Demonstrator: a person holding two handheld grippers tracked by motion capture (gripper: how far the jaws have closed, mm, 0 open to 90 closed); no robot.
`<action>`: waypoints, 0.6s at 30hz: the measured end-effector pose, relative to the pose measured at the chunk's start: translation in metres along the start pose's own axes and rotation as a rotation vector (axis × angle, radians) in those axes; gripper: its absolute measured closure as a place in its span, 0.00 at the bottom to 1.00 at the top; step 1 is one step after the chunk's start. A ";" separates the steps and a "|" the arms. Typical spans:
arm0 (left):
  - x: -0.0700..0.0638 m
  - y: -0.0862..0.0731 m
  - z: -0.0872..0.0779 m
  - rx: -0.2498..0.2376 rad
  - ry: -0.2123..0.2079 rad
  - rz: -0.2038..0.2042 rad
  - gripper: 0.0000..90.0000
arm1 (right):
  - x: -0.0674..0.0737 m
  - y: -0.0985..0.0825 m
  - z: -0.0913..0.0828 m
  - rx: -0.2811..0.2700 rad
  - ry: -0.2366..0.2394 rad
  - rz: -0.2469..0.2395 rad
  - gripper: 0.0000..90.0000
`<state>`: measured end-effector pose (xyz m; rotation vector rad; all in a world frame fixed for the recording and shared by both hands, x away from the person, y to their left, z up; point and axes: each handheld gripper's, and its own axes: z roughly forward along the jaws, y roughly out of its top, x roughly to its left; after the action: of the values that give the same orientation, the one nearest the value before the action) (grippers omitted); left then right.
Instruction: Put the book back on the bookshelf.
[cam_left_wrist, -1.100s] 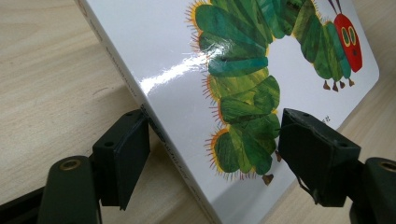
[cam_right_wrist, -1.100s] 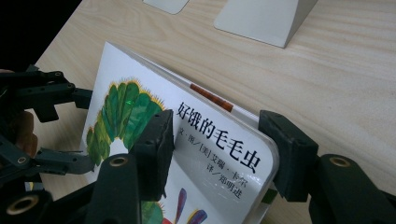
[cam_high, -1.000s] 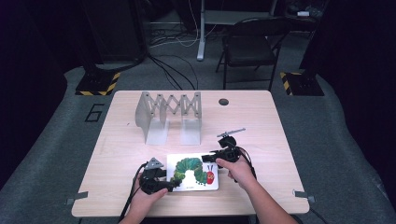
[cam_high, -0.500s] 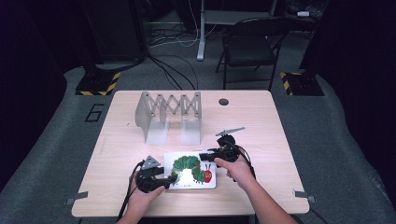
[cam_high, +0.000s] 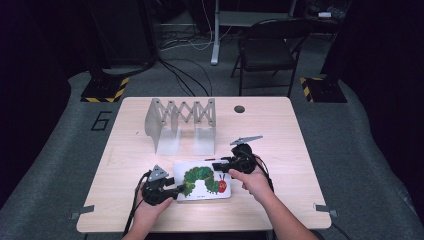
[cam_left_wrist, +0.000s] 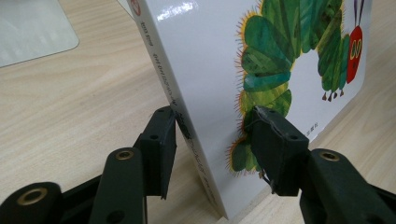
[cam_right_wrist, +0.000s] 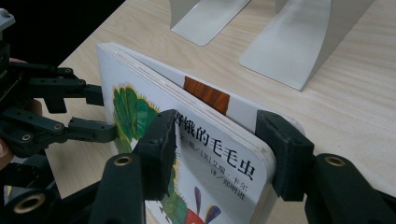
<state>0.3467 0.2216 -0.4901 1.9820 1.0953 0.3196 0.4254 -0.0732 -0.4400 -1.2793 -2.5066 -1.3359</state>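
A white board book (cam_high: 202, 180) with a green caterpillar on its cover is at the table's near middle, cover facing up in the high view. My left gripper (cam_high: 179, 190) is shut on the book's left, spine end. In the left gripper view one pad presses the spine side and the other the cover of the book (cam_left_wrist: 219, 70), with the left gripper (cam_left_wrist: 215, 144) clamped around it. My right gripper (cam_high: 218, 166) is shut on the book's right end. In the right gripper view the right gripper (cam_right_wrist: 219, 144) pinches the book (cam_right_wrist: 205, 154) near a corner, and the left gripper (cam_right_wrist: 100, 114) shows at the far end.
A grey expandable book rack (cam_high: 180, 125) with metal end plates stands just behind the book. The wooden table (cam_high: 300, 150) has a round cable hole (cam_high: 239, 109) at the back. A folding chair (cam_high: 270, 50) and cables are on the floor beyond.
Both grippers have stayed shut on the book. The right gripper has shifted slightly farther from the person, and the book has tipped a little between the two.
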 end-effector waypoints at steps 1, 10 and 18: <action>0.000 0.000 -0.001 0.000 -0.005 0.001 0.58 | 0.000 0.000 -0.001 0.000 0.000 -0.002 0.54; -0.005 -0.001 -0.004 -0.001 0.012 0.034 0.60 | 0.005 0.000 -0.004 0.004 -0.017 -0.047 0.54; -0.006 -0.001 -0.006 -0.007 0.025 0.073 0.63 | 0.008 -0.001 -0.008 0.014 -0.015 -0.075 0.54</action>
<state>0.3390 0.2207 -0.4859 2.0203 1.0375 0.3868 0.4164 -0.0736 -0.4330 -1.2084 -2.5937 -1.3261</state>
